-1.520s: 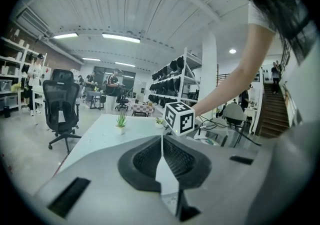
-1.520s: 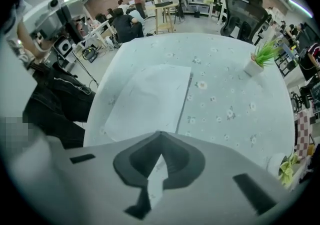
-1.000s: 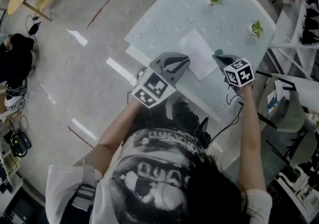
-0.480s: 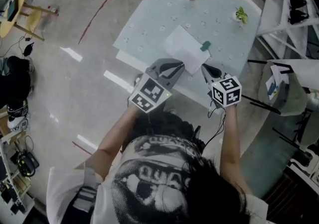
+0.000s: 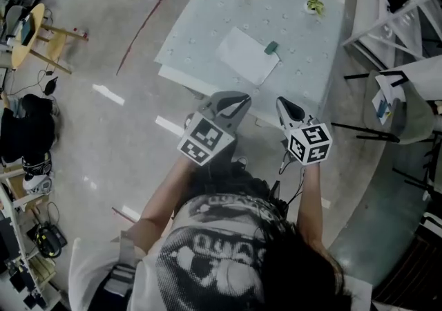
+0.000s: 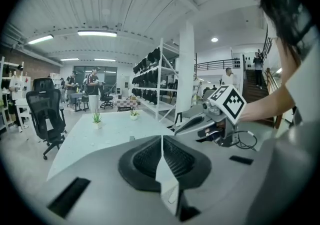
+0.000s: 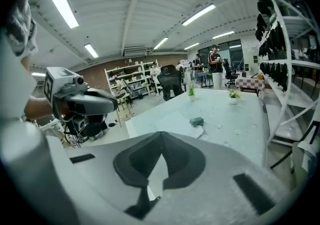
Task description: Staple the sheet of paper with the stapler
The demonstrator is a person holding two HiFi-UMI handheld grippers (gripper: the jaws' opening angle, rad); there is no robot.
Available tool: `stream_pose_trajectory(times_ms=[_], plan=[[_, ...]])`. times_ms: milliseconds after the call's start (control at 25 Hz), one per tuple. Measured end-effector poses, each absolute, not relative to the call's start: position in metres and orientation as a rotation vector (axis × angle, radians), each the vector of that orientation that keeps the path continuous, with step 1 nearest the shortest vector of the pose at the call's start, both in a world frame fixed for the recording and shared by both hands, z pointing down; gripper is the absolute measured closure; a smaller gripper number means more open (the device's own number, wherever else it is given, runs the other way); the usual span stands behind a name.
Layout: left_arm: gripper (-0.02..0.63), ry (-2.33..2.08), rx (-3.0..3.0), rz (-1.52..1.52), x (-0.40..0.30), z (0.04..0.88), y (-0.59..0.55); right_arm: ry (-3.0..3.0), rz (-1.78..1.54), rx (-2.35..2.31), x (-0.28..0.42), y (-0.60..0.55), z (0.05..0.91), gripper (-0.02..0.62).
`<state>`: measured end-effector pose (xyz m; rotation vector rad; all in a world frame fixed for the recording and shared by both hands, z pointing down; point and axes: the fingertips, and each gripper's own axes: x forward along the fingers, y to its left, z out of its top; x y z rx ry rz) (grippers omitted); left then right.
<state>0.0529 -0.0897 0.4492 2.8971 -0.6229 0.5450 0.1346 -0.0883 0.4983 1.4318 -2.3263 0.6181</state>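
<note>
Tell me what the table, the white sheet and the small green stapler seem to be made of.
Table: pale, smooth top with a faint sheen, probably laminate or plastic. Sheet: thin matte white paper, lying flat. Stapler: dull green casing, likely plastic; too small to be sure.

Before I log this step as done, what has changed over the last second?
The left gripper and right gripper drew back from the sheet of paper toward the person, to the near edge of the table, jaws shut and empty. Nothing was taken or released. The stapler stayed on the paper's corner.
</note>
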Motion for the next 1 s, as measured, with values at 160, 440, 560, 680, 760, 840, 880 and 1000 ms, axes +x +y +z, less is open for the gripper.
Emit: stream_pose_trajectory(times_ms=[160, 440, 560, 680, 760, 840, 880, 1000], plan=[[0.597, -0.641, 2.917, 0.560, 0.057, 0.440, -0.048, -2.363, 0.589, 1.503, 0.140, -0.041, 0.479, 0.595], [0.597, -0.662, 2.932, 0.566, 0.064, 0.428, 0.024, -2.431, 0.570, 1.576, 0.146, 0.028, 0.459, 0.595], [0.597, -0.644, 2.941, 0.599, 0.068, 0.429, 0.048, -2.458, 0.562, 1.593, 0.145, 0.048, 0.456, 0.597], [0.597, -0.634, 2.952, 0.614, 0.069, 0.425, 0.064, -2.481, 0.562, 1.603, 0.141, 0.062, 0.453, 0.597], [0.597, -0.629, 2.960, 0.622, 0.069, 0.422, 0.071, -2.495, 0.561, 1.607, 0.138, 0.069, 0.451, 0.597], [0.597, -0.624, 2.965, 0.630, 0.070, 0.420, 0.077, -2.503, 0.558, 1.609, 0.136, 0.073, 0.450, 0.598], [0.597, -0.619, 2.967, 0.634, 0.070, 0.420, 0.079, -2.504, 0.558, 1.610, 0.136, 0.075, 0.450, 0.598], [0.597, -0.594, 2.970, 0.644, 0.070, 0.421, 0.084, -2.500, 0.558, 1.619, 0.134, 0.079, 0.451, 0.598]])
